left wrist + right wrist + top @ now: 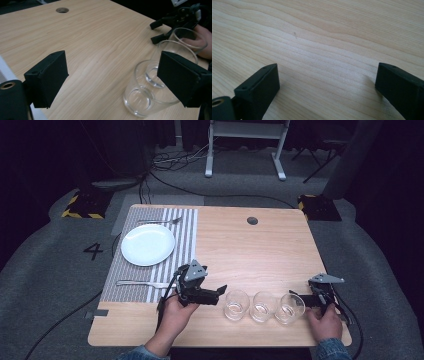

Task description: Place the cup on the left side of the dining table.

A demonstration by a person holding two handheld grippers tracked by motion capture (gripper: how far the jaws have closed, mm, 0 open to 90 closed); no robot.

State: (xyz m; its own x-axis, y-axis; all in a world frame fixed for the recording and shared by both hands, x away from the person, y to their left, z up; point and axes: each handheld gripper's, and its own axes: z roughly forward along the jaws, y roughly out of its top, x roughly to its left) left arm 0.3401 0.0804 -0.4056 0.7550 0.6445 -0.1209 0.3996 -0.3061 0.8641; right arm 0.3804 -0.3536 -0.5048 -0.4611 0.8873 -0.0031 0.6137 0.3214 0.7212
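Observation:
Three clear empty glasses stand in a row near the table's front edge: a left glass (236, 304), a middle glass (263, 306) and a right glass (290, 308). My left gripper (221, 291) points right at the left glass, just short of it, and is open. In the left gripper view the jaws (112, 67) stand wide apart over bare wood, and the nearest glass (142, 97) sits by the right jaw, not pressed. My right gripper (296, 296) rests beside the right glass and is open. The right gripper view has bare wood between its jaws (327, 75).
A striped placemat (185, 235) covers the table's left part with a white plate (148, 244), a fork (160, 221) behind it and another utensil (142, 283) in front. The wooden table (250, 250) has a cable hole (252, 220) at the back.

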